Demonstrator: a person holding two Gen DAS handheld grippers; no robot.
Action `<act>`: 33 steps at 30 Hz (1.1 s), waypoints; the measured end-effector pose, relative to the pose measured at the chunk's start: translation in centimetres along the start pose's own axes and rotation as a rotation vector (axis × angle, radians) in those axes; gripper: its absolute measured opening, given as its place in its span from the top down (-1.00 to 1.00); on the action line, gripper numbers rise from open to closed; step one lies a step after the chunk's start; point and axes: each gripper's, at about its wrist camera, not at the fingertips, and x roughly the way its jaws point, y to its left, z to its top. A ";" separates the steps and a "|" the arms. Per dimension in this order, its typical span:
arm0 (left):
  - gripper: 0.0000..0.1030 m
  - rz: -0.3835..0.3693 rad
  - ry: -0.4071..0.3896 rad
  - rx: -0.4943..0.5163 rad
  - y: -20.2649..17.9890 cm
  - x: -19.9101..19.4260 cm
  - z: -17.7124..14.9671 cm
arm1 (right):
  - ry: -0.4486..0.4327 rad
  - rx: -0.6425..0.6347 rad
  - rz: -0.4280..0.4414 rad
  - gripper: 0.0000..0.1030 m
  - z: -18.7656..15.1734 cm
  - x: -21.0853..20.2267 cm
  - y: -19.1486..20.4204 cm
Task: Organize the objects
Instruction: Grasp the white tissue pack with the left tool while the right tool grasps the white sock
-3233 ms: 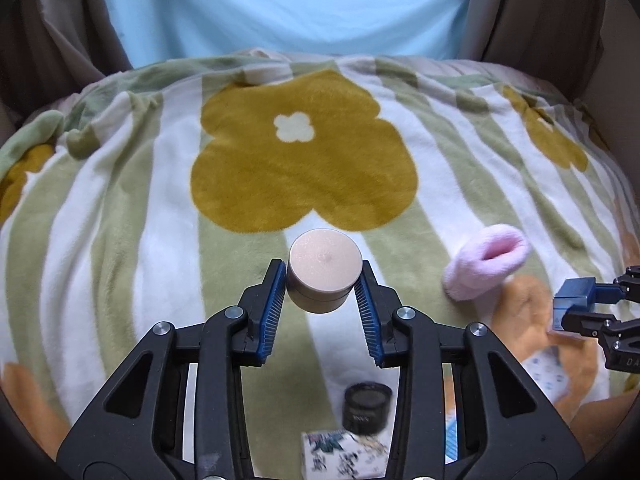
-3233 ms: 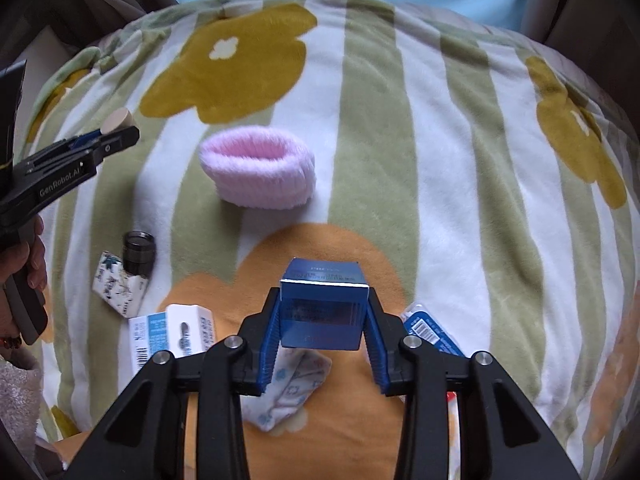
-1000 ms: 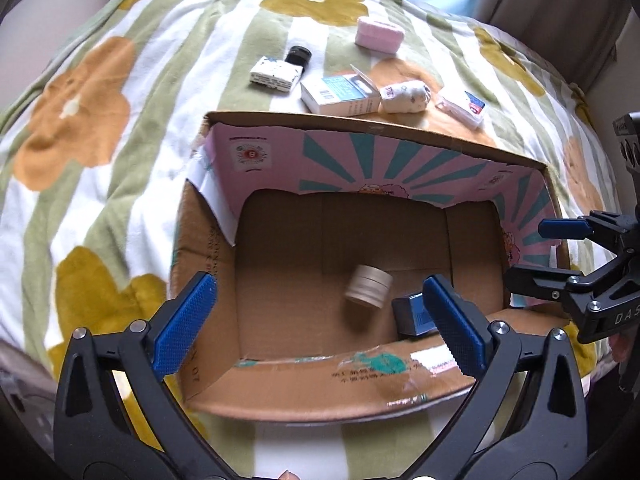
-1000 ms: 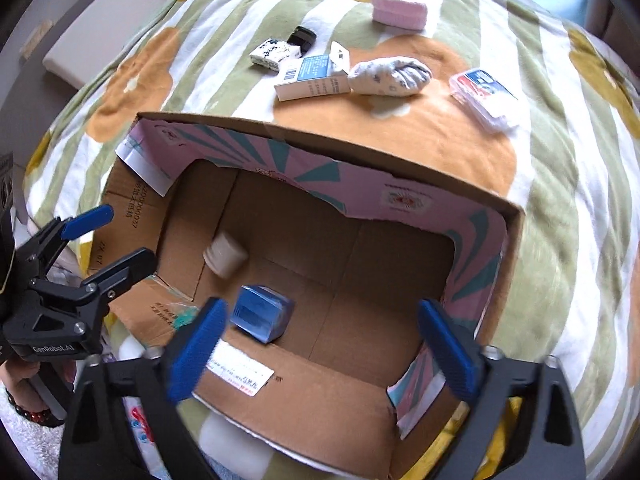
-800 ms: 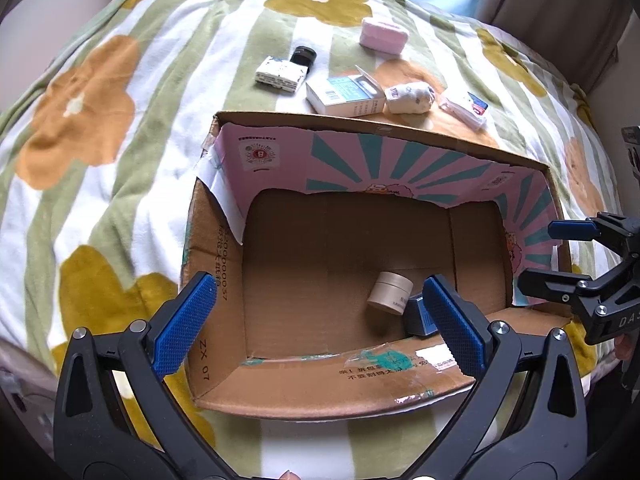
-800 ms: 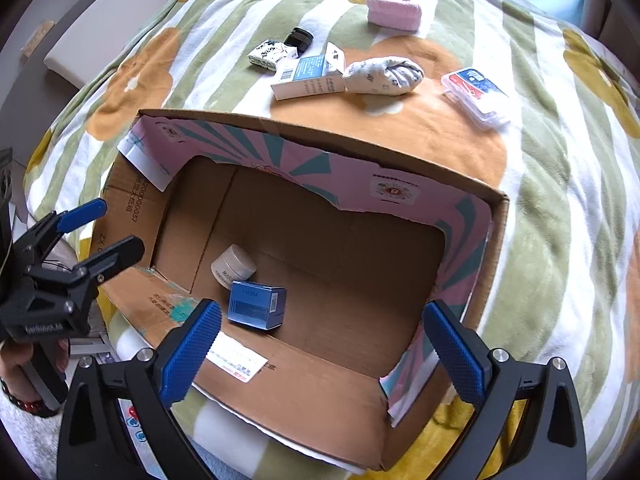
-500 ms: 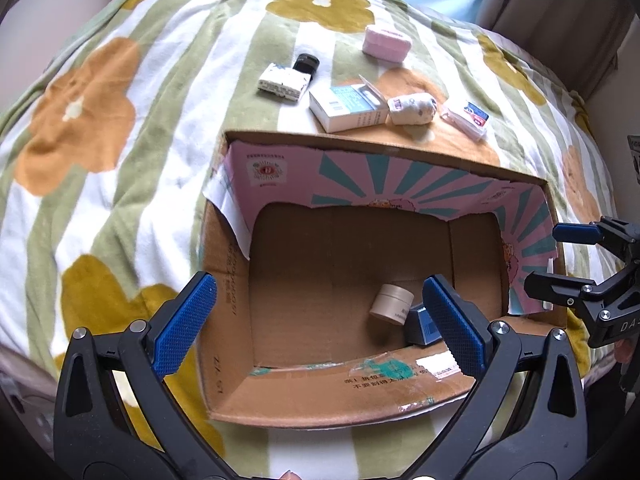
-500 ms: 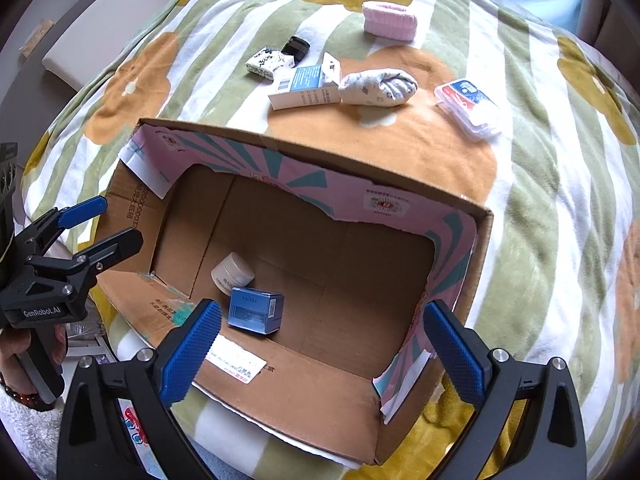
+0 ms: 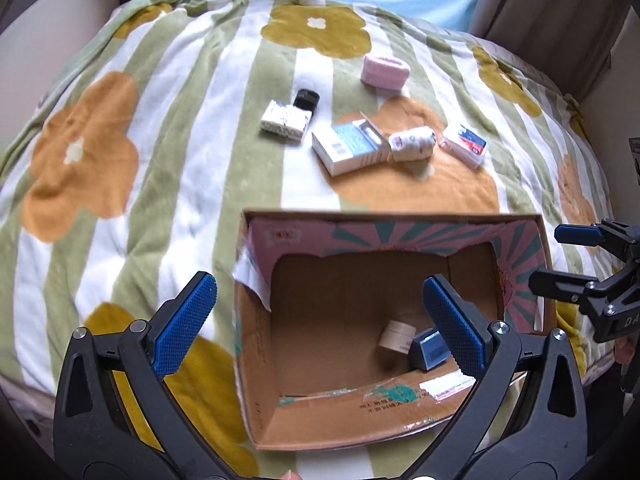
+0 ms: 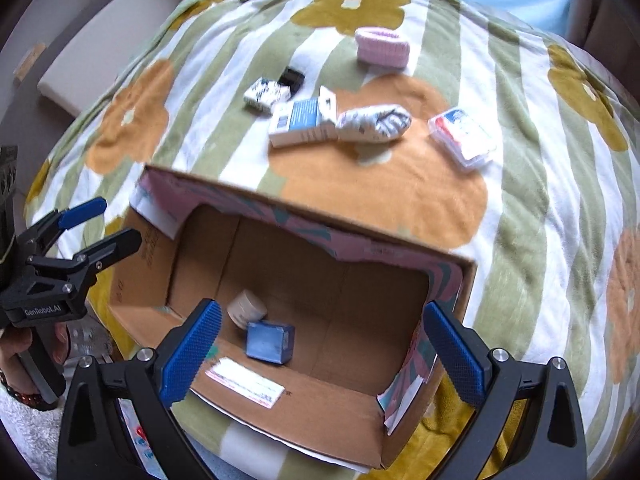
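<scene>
An open cardboard box (image 9: 256,352) (image 10: 460,276) stands on the flowered blanket. Inside it lie a beige round jar (image 9: 396,334) (image 10: 247,309) and a blue box (image 9: 430,350) (image 10: 270,341), side by side. My left gripper (image 9: 320,320) is wide open and empty above the box's near left side; it also shows in the right wrist view (image 10: 104,222). My right gripper (image 10: 320,340) is wide open and empty above the box; it also shows in the left wrist view (image 9: 560,256).
Beyond the box on the blanket lie a white-and-blue carton (image 9: 350,148) (image 10: 304,122), a patterned rolled sock (image 9: 412,144) (image 10: 374,122), a clear red-and-blue case (image 9: 464,144) (image 10: 464,136), a pink roll (image 9: 386,72) (image 10: 382,48), a patterned packet (image 9: 284,120) (image 10: 266,94) and a black cap (image 9: 306,100) (image 10: 292,76).
Both grippers let go of the jar and the blue box, which now lie inside the cardboard box. Both grippers have since drawn back and up, open, and the view tilts toward the blanket.
</scene>
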 end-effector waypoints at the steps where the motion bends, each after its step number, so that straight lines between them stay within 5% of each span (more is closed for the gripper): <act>1: -0.99 0.006 -0.008 -0.011 0.2 -0.2 0.4 | -0.012 0.010 0.004 -0.96 0.4 -0.4 0.0; 15: -0.99 -0.038 -0.024 -0.042 5.2 1.1 10.9 | -0.144 0.315 0.123 -0.96 7.8 -2.6 -2.6; 21: -0.99 -0.051 0.033 -0.092 7.1 6.6 14.5 | -0.153 0.533 0.210 -0.96 10.5 -0.4 -4.8; 33: -0.99 -0.043 0.136 -0.155 9.7 19.0 17.7 | -0.121 0.754 0.096 -0.96 13.4 7.0 -8.3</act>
